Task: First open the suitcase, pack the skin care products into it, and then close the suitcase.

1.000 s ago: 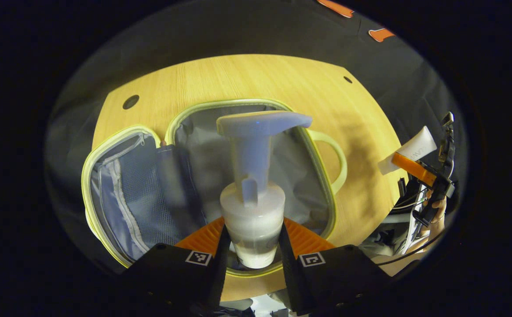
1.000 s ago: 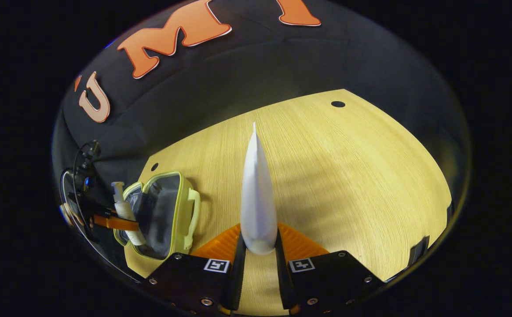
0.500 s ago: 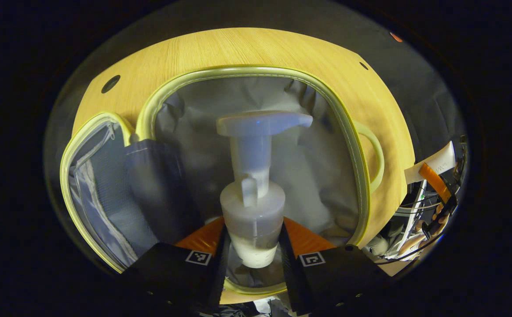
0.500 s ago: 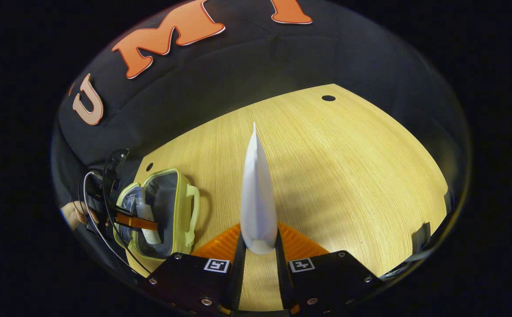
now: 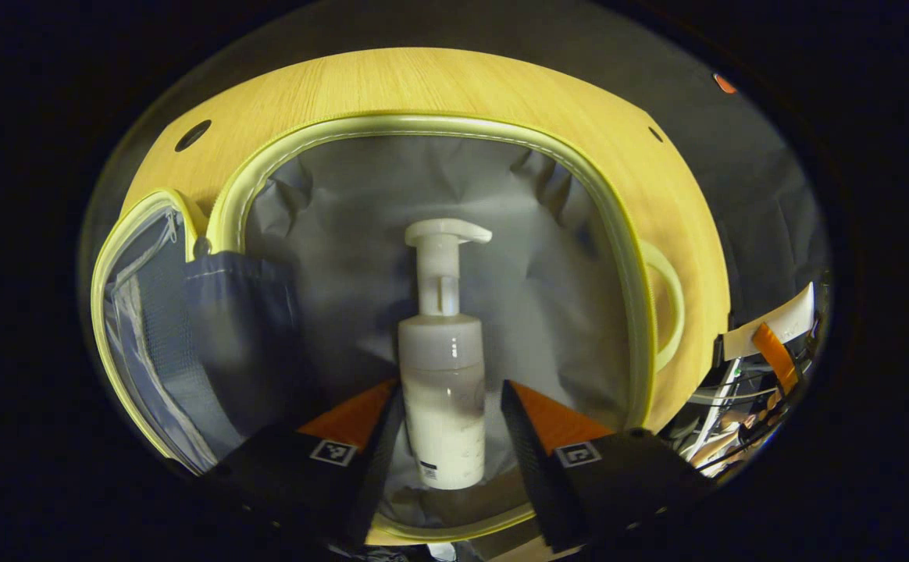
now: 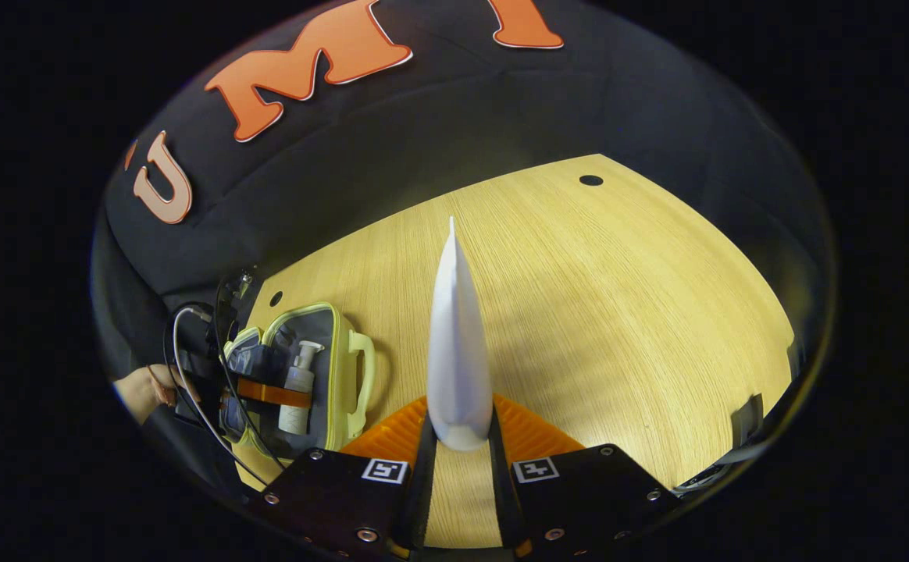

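Suitcase (image 5: 642,257) lies open on the table (image 5: 423,86), lid flap folded out on one side, carry handle on the other. Pump bottle (image 5: 443,367) now lies on its back on the grey lining inside the suitcase, pump head pointing to the far rim, base toward the near rim. Left gripper (image 5: 445,421) is let go: jaws spread wide, a gap on each side of the bottle, no contact that I can see. Looks like the drop-off is done & the gripper only needs to back out.

Right gripper (image 6: 459,425) is clenched on a white tube (image 6: 457,336), both fingers pressing its fat cap end, flat crimped end sticking up and away. It hangs over bare table on the handle side of the suitcase, well apart from it.

Handling, my guess: bottle is hard plastic, smooth, partly filled so some weight low down; round, so may roll on the loose lining. Best hold = mid body, not the thin pump neck. Tube is soft & light, squashes if pinched mid-body, so cap-end grip is right. Lay it flat beside the bottle, inside the suitcase rim, clear of the zip edge so the lid can shut.
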Available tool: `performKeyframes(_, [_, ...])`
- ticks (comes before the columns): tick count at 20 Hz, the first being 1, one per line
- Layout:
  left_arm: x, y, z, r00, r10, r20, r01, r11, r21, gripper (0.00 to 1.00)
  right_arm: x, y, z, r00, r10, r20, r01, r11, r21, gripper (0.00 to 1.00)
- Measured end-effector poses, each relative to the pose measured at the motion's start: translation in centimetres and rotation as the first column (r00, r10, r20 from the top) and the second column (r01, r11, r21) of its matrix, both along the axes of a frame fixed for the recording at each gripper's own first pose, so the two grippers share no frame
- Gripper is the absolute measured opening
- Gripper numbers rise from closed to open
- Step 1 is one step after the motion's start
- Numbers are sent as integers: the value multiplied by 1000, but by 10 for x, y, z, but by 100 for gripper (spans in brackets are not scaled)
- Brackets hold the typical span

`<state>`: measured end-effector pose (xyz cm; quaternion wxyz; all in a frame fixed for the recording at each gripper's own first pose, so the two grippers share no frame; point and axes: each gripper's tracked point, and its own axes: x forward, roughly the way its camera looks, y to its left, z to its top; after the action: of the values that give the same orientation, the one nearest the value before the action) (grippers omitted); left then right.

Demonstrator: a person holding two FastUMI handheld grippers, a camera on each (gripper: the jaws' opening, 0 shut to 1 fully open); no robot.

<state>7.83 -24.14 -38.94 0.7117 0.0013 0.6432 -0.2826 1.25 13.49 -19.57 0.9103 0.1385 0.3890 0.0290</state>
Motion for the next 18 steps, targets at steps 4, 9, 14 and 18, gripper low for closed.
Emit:
performKeyframes(4, [10, 8, 34, 984, 29, 175, -24, 999, -30, 99, 8, 11, 21, 999, 34, 16, -34, 999, 7, 35])
performKeyframes(9, [24, 33, 118, 866, 74, 495, -11, 992, -129, 99, 14, 65, 49, 988, 148, -34, -147, 989, 23, 35])
performKeyframes(14, [34, 86, 192, 650, 258, 715, -85, 959, -269, 98, 7, 159, 66, 941, 319, -114, -313, 947, 70, 35])
performKeyframes(18, [29, 153, 219, 493, 412, 766, -200, 911, -361, 98, 7, 228, 34, 872, 448, -196, -453, 891, 23, 35])
